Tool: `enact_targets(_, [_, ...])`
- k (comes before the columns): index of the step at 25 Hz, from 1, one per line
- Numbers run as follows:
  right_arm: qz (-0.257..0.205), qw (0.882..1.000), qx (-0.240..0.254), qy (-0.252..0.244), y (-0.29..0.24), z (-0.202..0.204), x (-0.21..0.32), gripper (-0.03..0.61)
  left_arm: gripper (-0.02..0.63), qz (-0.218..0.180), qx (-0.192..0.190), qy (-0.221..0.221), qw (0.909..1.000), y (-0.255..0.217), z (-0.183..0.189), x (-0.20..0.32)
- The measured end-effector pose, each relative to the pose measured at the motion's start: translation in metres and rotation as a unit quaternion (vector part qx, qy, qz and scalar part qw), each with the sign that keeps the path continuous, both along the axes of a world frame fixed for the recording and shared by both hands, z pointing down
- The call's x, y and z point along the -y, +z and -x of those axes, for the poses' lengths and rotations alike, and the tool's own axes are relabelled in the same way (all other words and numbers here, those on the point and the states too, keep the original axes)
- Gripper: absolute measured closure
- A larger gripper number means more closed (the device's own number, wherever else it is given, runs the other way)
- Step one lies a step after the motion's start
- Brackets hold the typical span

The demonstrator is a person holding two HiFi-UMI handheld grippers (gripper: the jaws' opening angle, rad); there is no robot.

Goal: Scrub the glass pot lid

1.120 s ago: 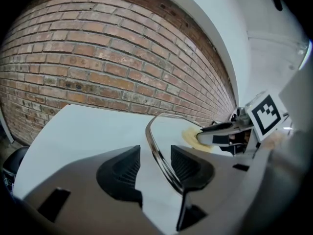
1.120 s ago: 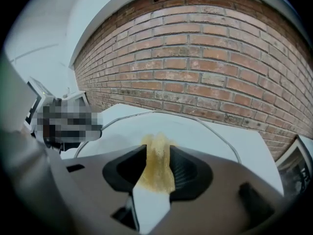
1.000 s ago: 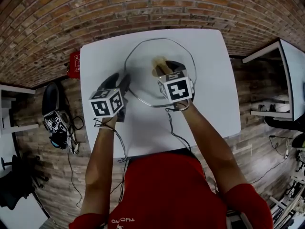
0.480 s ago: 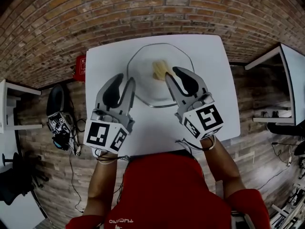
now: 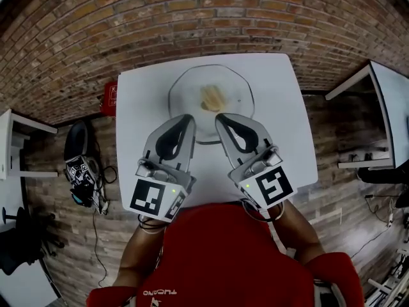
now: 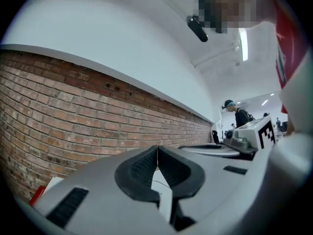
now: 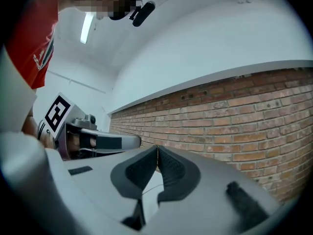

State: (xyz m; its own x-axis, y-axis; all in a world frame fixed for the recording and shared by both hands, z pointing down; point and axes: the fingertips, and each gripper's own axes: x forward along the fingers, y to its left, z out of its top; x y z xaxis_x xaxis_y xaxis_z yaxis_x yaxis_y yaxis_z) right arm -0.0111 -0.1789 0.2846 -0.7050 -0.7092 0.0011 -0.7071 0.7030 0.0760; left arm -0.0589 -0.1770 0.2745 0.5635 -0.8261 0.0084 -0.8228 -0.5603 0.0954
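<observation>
The round glass pot lid (image 5: 211, 101) lies flat on the white table (image 5: 281, 107), with a yellowish sponge (image 5: 210, 97) resting on its middle. Both grippers are lifted off the table, close to my body, pointing toward the brick wall. My left gripper (image 5: 186, 118) is closing to a touch, with nothing between its jaws; the left gripper view shows its pads (image 6: 157, 150) meeting. My right gripper (image 5: 220, 118) is closing the same way, its jaws (image 7: 157, 148) also together and bare. Neither touches the lid or sponge.
A red object (image 5: 109, 95) sits by the table's left edge. A black bag and cables (image 5: 80, 165) lie on the brick-patterned floor at left. Another white table (image 5: 390, 101) stands at right. A person (image 6: 239, 114) stands far off in the room.
Both grippers have drawn back from the lid toward my body and risen. Their jaws went from wide open to shut. The sponge stays on the lid.
</observation>
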Motion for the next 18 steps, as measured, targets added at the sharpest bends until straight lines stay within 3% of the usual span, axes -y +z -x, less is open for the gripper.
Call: enact_targets(18, [0.019,1.0,0.003,-0.013,0.002,0.014,-0.016,0.549,0.597,0.014,0.001,0.0,0.9999,0.01,0.005,-0.013])
